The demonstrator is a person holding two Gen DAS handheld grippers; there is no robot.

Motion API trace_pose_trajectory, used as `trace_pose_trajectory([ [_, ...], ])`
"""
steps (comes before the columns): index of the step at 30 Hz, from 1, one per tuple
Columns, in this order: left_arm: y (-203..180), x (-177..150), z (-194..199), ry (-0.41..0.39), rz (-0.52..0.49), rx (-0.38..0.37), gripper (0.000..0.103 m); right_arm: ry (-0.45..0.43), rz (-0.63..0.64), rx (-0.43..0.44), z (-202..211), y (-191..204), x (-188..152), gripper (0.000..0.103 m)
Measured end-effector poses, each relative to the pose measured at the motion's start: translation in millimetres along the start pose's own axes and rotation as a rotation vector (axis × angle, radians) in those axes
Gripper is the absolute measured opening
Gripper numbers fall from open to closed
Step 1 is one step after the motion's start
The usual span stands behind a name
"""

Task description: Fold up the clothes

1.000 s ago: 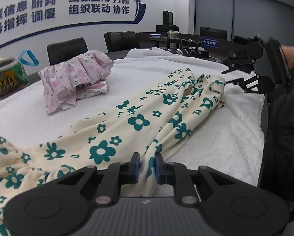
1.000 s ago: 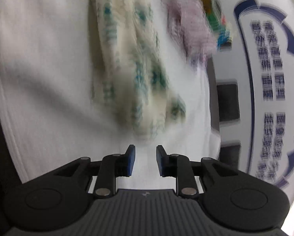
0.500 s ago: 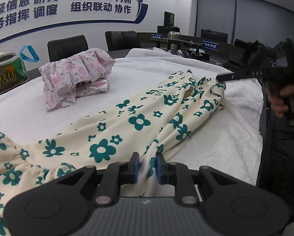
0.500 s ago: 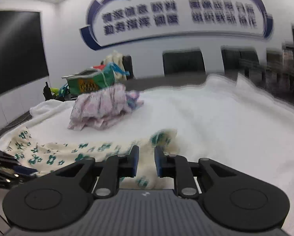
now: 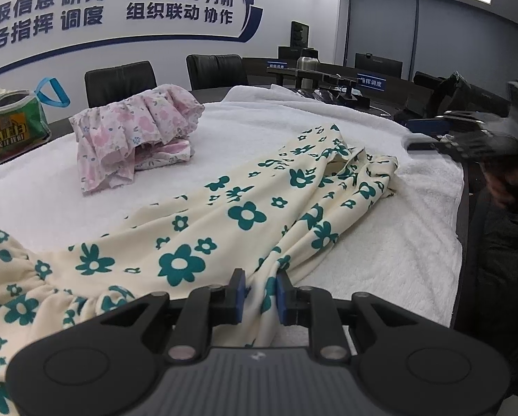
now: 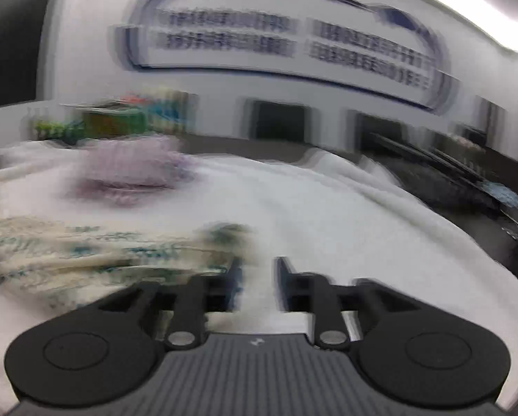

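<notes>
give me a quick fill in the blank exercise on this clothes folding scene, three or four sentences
1. The left gripper is shut on the cream garment with ____ flowers.
2. The crumpled pink floral garment lies on the white ____ that covers the table.
3. Behind the pink garment stand two black ____.
4. The right gripper, its jaws just opening, has ____ between its pads.

Missing words: green; towel; chairs; nothing

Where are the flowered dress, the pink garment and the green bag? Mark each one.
flowered dress (image 5: pixel 248 215), left wrist view, on a big teal flower mid-cloth.
pink garment (image 5: pixel 137 128), left wrist view, on its ruffled top.
green bag (image 5: pixel 7 135), left wrist view, on its yellow label.
</notes>
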State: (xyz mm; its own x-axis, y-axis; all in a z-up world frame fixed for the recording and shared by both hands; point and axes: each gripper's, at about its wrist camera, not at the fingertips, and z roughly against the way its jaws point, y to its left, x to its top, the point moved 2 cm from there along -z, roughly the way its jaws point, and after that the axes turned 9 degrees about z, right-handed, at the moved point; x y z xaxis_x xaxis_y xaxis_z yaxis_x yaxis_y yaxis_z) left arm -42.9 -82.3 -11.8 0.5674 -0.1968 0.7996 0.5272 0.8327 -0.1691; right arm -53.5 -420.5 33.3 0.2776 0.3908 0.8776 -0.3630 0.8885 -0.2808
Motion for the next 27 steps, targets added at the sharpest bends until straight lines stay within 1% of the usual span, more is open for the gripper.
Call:
trace_pose_trajectory([
  [1,1.3,0.9,0.5,-0.002,0.010,-0.006,0.009,-0.011,0.109,0.047,9.2,17.0,0.3,0.072],
  [3,9.7,4.5,0.8,0.002,0.065,-0.038,0.006,0.006,0.334,0.077,12.8,51.8,-5.5,0.072],
  [4,13.7,6.9,2.1,0.001,0.091,-0.052,0.006,0.030,0.404,0.083,7.2,61.4,-9.6,0.070],
  [5,17.4,9.6,4.0,-0.001,0.113,-0.065,0.005,0.052,0.436,0.077,-1.8,63.0,-13.3,0.062],
  [6,21.0,12.3,5.8,-0.004,0.136,-0.077,0.005,0.073,0.469,0.072,-10.8,64.6,-17.1,0.060],
  [7,22.9,14.4,7.7,-0.011,0.145,-0.082,0.005,0.094,0.491,0.063,-19.7,64.9,-19.5,0.050],
  [8,24.0,16.4,9.6,-0.020,0.148,-0.082,0.005,0.110,0.487,0.048,-28.7,62.3,-17.5,0.033],
  [9,24.2,17.0,10.1,-0.023,0.145,-0.081,0.005,0.120,0.488,0.039,-36.4,59.9,-12.9,0.023],
  [10,24.0,17.1,9.8,-0.022,0.140,-0.079,0.005,0.130,0.517,0.044,-39.9,58.3,-9.0,0.015],
  [11,24.4,16.2,9.1,-0.019,0.140,-0.079,0.005,0.139,0.577,0.031,-42.5,58.1,-6.9,0.015],
  [13,25.7,12.8,7.6,-0.007,0.144,-0.078,0.004,0.158,0.847,-0.082,-42.5,63.8,-10.5,0.014],
  [15,29.7,10.7,8.2,-0.011,0.173,-0.090,0.004,0.179,1.102,-0.205,-43.1,67.2,-13.9,0.002],
  [16,30.2,10.0,9.0,-0.013,0.177,-0.097,0.004,0.202,1.189,-0.289,-45.5,60.9,-16.9,0.000],
  [17,29.6,10.0,9.2,-0.014,0.174,-0.096,0.004,0.223,1.237,-0.353,-46.2,54.4,-17.4,0.000],
  [18,28.8,10.2,9.0,-0.016,0.170,-0.091,0.005,0.235,1.163,-0.347,-41.8,47.3,-10.0,0.001],
  [19,27.4,10.1,8.8,-0.016,0.165,-0.085,0.005,0.224,1.024,-0.292,-33.9,42.8,1.3,0.002],
  [20,26.1,9.9,9.0,-0.016,0.163,-0.080,0.005,0.198,0.905,-0.211,-24.5,44.1,10.6,0.007],
  [21,25.3,9.9,9.1,-0.016,0.161,-0.078,0.005,0.177,0.811,-0.104,-15.1,50.1,17.1,0.015],
  [22,25.2,9.7,9.3,-0.017,0.160,-0.077,0.005,0.163,0.763,0.004,-7.6,58.8,20.0,0.046],
  [23,25.4,9.5,9.4,-0.019,0.161,-0.078,0.005,0.137,0.734,0.085,-0.4,67.7,20.9,0.072],
  [24,26.0,9.5,9.1,-0.019,0.163,-0.079,0.005,0.100,0.710,0.131,2.9,77.2,20.4,0.075],
  [25,26.9,9.7,8.6,-0.018,0.167,-0.080,0.005,0.089,0.707,0.126,-2.1,84.2,17.5,0.075],
  [27,27.3,9.5,7.4,-0.016,0.166,-0.080,0.005,0.127,0.771,0.038,-27.9,92.2,4.1,0.073],
])
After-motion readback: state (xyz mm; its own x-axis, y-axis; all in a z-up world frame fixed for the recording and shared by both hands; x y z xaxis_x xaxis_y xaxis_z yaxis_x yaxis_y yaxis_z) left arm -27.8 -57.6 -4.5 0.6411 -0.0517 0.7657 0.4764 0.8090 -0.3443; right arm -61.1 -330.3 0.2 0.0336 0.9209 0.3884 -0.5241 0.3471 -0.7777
